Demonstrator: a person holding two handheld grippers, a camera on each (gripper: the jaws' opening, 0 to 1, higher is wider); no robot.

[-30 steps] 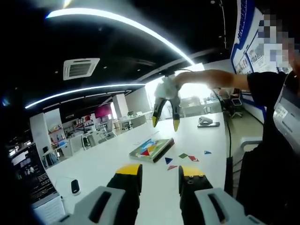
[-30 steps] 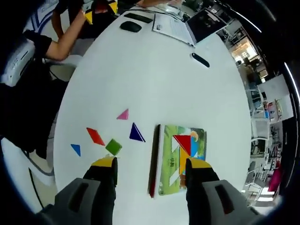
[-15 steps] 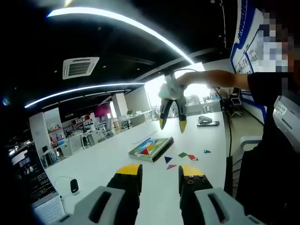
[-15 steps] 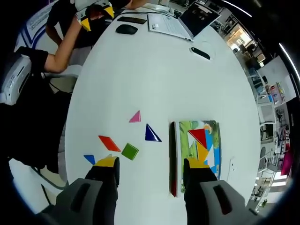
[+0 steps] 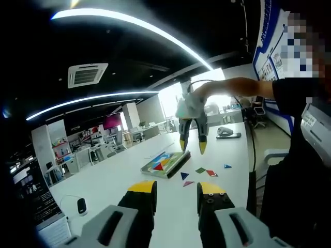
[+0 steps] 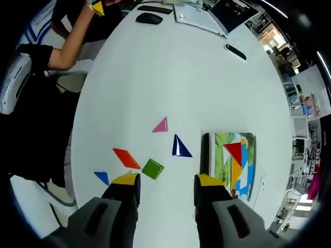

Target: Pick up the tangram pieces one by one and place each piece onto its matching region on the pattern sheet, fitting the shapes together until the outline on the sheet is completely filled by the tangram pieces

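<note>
White oval table (image 6: 170,67). Pattern sheet (image 6: 235,163) lying flat on it, with pink (image 6: 161,125), navy (image 6: 180,147), red (image 6: 126,158), green (image 6: 152,168) and blue (image 6: 102,177) tangram pieces loose beside. Mouse (image 6: 148,18) and papers (image 6: 199,15) at far end.

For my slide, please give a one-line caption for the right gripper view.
Open right gripper above white table; five loose tangram pieces lie beside the partly filled pattern sheet.

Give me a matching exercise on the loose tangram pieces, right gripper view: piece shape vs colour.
Pieces:
1. square
2. parallelogram
3. triangle nearest the pattern sheet
4. triangle farthest up the table

Colours:
A. pink
B. dark blue
C. green
D. red-orange

Pairs: 1-C, 2-D, 3-B, 4-A
</note>
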